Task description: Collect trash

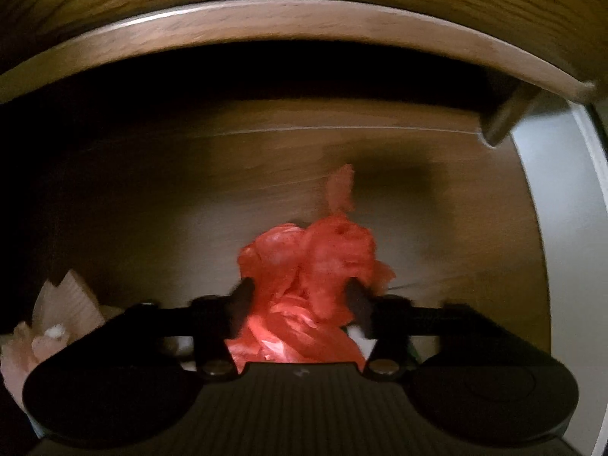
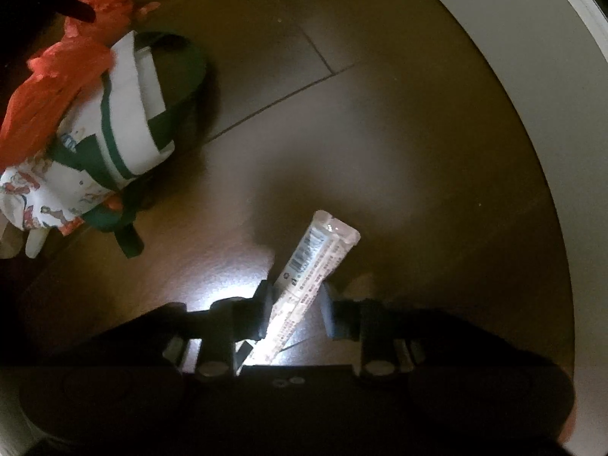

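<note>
A: Left wrist view first, working left to right from the red bag. What sits to its left?

B: Pale crumpled tissue paper (image 1: 57,315) at the frame's edge, partly hidden behind the gripper body. Then the crumpled red plastic bag (image 1: 311,277) itself, lying on the dark wood floor (image 1: 152,209) below a wooden furniture edge (image 1: 304,26).

A: Left gripper (image 1: 300,296)?

B: Pointed steeply down. Both black fingers (image 1: 243,296) press into the bag's sides; jaws clamped on it, bag bulging between them. To the right of the bag, a white wall panel (image 1: 562,228).

A: Right wrist view, same landmark.

B: The red bag (image 2: 57,76) appears upper left, a dark finger tip over it. Just right of the bag, touching it, a white-and-green cloth tote (image 2: 129,114) with cartoon print lies on its side. Well to the right and lower, a clear printed wrapper (image 2: 315,258) with a barcode, long and narrow, lies tilted on the floor.

A: Right gripper (image 2: 296,311)?

B: Pointing straight down, jaws narrowed around the wrapper's lower part. The left pad touches it; whether the right pad does, I cannot tell. Image blurred.
</note>
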Tool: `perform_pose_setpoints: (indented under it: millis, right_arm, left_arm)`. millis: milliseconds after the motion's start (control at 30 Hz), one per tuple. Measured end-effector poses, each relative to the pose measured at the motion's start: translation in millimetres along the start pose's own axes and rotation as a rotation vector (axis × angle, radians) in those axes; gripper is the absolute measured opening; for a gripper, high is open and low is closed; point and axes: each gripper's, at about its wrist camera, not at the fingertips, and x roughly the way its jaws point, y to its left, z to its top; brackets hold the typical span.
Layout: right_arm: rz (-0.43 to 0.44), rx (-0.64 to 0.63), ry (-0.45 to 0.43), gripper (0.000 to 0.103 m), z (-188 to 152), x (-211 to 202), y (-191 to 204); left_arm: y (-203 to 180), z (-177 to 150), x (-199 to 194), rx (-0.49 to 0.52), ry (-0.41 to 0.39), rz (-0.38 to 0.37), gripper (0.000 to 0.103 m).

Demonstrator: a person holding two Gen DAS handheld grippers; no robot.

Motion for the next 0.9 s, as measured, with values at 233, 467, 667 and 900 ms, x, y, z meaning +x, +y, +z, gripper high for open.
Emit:
perform_pose_setpoints:
  millis: [233, 467, 667, 900]
  right_arm:
    - [0.015, -0.058, -0.074, 0.01, 0, -14, -16]
    - [0.013, -0.067, -0.145, 0.01, 3, -63, -38]
    - [0.033, -0.084, -0.193, 0.009, -3, -115, -33]
    - [0.086, -0.174, -0.256, 0.009, 1, -232, -12]
  left_arm:
    - [0, 0, -13, 0.005, -0.026, 0.025, 0.009]
    - [18, 2, -67, -0.066, -0.062, 0.015, 0.007]
    - [33, -2, -127, -0.174, -0.068, -0.027, 0.007]
    - [37, -14, -245, -0.245, -0.063, -0.077, 0.007]
